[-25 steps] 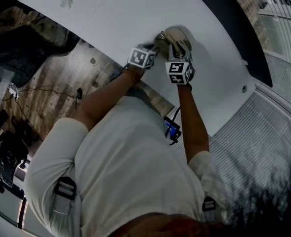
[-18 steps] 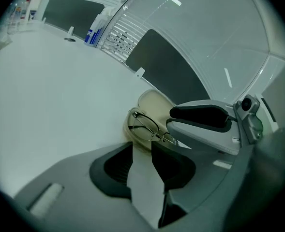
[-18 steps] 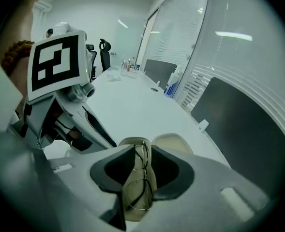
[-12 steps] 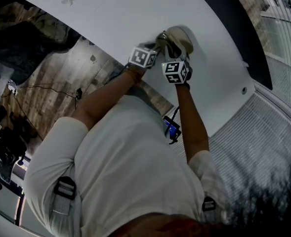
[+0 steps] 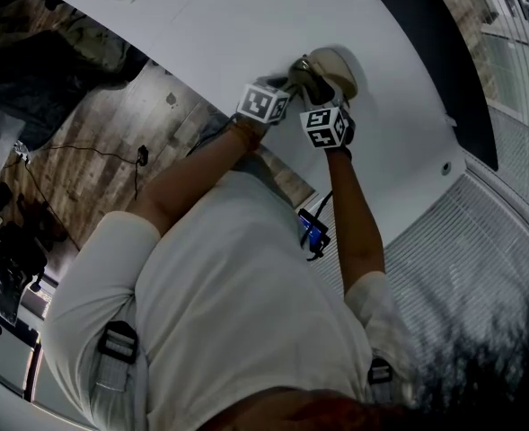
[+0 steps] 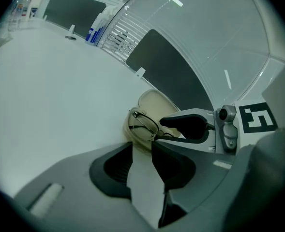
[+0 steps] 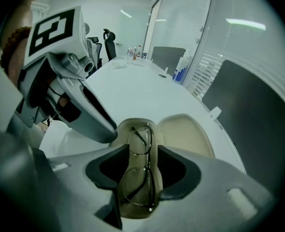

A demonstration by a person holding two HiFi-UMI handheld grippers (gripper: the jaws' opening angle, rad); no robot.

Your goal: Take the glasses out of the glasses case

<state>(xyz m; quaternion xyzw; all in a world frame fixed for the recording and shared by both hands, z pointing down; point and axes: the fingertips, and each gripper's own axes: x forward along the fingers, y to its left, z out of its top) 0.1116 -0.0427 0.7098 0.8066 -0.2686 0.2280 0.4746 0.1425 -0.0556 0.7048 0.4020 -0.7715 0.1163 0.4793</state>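
Observation:
An open beige glasses case [image 7: 181,134] lies on the white table [image 5: 246,25], lid flat to the right. Thin-framed glasses [image 7: 141,164] rest folded in its base. My right gripper [image 7: 140,148] is open and points steeply down over the base. Its jaws have just been opening and stand either side of the glasses without touching them. My left gripper [image 6: 142,146] is shut on the near rim of the case [image 6: 154,103], with the glasses [image 6: 144,122] just beyond it. In the head view both grippers meet at the case [image 5: 338,65].
Dark panels [image 6: 166,66] stand behind the table's far edge. Bottles [image 7: 135,52] and an office chair [image 7: 108,37] are at the far end of the table. A round grommet [image 5: 445,166] sits in the tabletop. Wooden floor with cables [image 5: 111,151] lies to the left.
The right gripper has come down closer over the case. The left gripper has stayed at the case's rim.

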